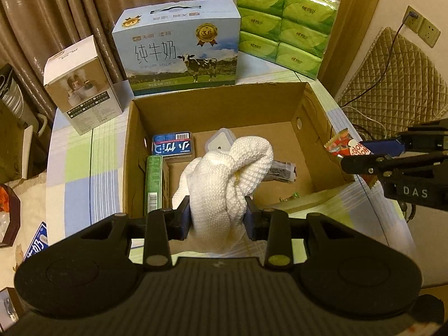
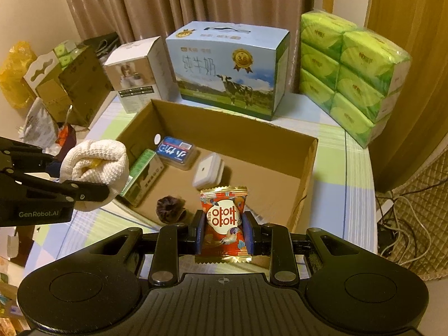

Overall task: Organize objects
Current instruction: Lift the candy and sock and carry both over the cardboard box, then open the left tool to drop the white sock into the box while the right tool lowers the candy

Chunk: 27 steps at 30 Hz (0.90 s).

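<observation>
Left wrist view showed us partway through: the cardboard box (image 1: 224, 106) at frame centre already held several small items, while our left gripper (image 1: 218, 218) clasped a white cloth (image 1: 224, 179) and our right gripper (image 2: 224, 232) pinched a red candy packet (image 2: 223, 218), both above the box's near edge, not yet dropped in.

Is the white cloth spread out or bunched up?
Bunched up. The cloth is a knotted wad, pinched between the jaws of the left gripper near the box.
</observation>
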Each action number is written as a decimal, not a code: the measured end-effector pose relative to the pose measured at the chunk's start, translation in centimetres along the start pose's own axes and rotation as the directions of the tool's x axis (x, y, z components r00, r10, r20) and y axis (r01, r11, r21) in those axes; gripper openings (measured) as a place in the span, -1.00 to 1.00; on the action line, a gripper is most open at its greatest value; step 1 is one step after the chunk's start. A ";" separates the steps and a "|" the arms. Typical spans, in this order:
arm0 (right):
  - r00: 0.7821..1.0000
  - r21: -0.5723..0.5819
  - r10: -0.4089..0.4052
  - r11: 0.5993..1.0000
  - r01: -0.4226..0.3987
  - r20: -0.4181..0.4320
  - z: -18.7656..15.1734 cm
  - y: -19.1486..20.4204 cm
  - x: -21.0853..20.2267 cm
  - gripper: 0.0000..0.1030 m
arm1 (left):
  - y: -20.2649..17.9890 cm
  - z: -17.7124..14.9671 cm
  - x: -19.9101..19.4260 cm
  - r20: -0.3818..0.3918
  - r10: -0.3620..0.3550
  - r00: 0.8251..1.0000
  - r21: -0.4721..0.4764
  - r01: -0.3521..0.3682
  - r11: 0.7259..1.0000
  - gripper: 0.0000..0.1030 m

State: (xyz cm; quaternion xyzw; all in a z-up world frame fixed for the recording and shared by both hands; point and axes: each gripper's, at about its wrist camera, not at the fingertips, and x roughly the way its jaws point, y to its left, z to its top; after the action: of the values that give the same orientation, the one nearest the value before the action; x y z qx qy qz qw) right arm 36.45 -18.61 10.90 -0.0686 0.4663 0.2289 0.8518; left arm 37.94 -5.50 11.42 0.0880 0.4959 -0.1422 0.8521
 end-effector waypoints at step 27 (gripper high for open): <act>0.999 0.064 -0.014 0.998 0.016 -0.035 3.0 -2.4 5.8 -0.51 | 2.9 3.1 6.6 -0.010 -0.003 1.000 -0.050 0.002 0.999 -0.37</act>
State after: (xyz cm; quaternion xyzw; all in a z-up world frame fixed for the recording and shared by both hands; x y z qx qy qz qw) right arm 42.52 -17.88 7.54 -0.0487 0.4875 0.2062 0.8470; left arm 44.51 -4.64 7.20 0.0667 0.5037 -0.1304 0.8514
